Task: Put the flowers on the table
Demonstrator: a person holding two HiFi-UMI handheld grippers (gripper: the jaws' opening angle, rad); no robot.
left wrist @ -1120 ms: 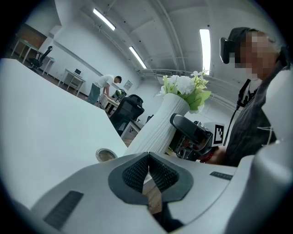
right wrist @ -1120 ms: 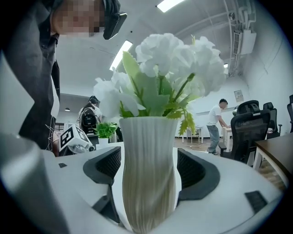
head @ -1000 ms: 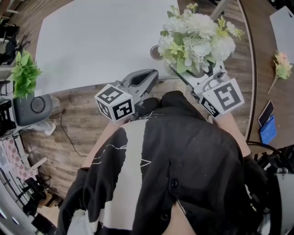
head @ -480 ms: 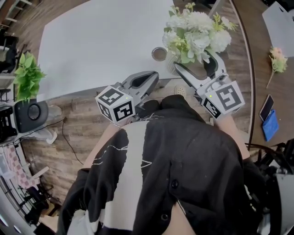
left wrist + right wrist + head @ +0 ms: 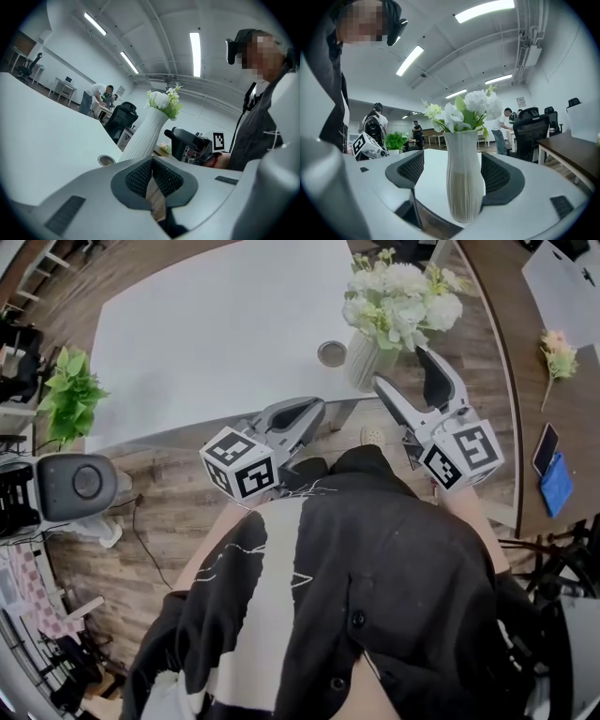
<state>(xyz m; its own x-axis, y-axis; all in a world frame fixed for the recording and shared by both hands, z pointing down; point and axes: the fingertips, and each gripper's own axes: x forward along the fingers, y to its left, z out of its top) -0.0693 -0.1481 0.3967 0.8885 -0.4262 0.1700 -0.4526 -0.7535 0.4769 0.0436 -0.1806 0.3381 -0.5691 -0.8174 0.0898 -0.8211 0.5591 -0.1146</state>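
Far to my left, a leafy green potted plant (image 5: 70, 395) is sitting on the wood floor, just off the corner of the white table (image 5: 206, 324). My left gripper (image 5: 298, 414) is hovering at the table's near edge. Its jaws are pressing together at the tips with nothing between them, only a sliver of wood floor showing behind the pads. Just ahead of it a small round metal grommet (image 5: 331, 353) is lying flush in the tabletop.

Right of the grommet, the white ribbed vase (image 5: 464, 183) is standing upright on the table, close to its near right corner. The flowers (image 5: 394, 298), white blooms with green leaves, are spreading out of its mouth. My right gripper (image 5: 403, 371) is pointing at it with its jaws spread wide, and in the right gripper view the vase is standing between the two dark pads. There is a clear gap on the left pad's side, while on the right I cannot tell whether pad and vase are touching.

Further right, a loose flower sprig (image 5: 560, 352) is lying on the brown table (image 5: 525, 306), well apart from the vase, and a phone (image 5: 545, 448) is resting nearer me.
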